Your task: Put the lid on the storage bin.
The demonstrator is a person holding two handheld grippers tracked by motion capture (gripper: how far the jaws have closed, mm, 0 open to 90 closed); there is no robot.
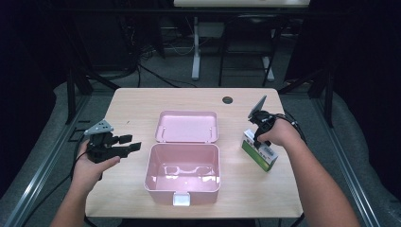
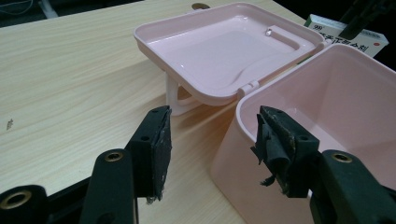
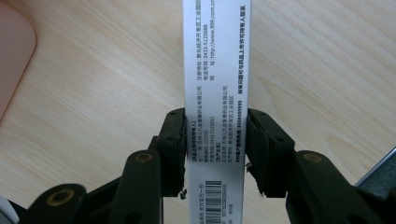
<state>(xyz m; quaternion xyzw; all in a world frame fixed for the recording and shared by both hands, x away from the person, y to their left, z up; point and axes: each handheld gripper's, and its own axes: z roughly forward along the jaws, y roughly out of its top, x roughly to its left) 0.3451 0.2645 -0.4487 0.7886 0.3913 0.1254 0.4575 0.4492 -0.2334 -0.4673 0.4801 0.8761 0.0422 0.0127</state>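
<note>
Now the right claw [image 3: 215, 149] squeezes the medicine box [image 3: 215, 60] across its thin sides — the box lies on the tabletop [image 1: 127, 101], long way pointing ahead of the claw. Well to the left waits the open pink case [image 1: 182, 172]. The left claw [image 2: 212, 149] hangs open, holding nothing.

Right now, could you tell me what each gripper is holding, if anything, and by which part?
The right gripper clamps the medicine box across its narrow printed side, near the barcode end. The left gripper is open and holds nothing, beside the pink case.
</note>
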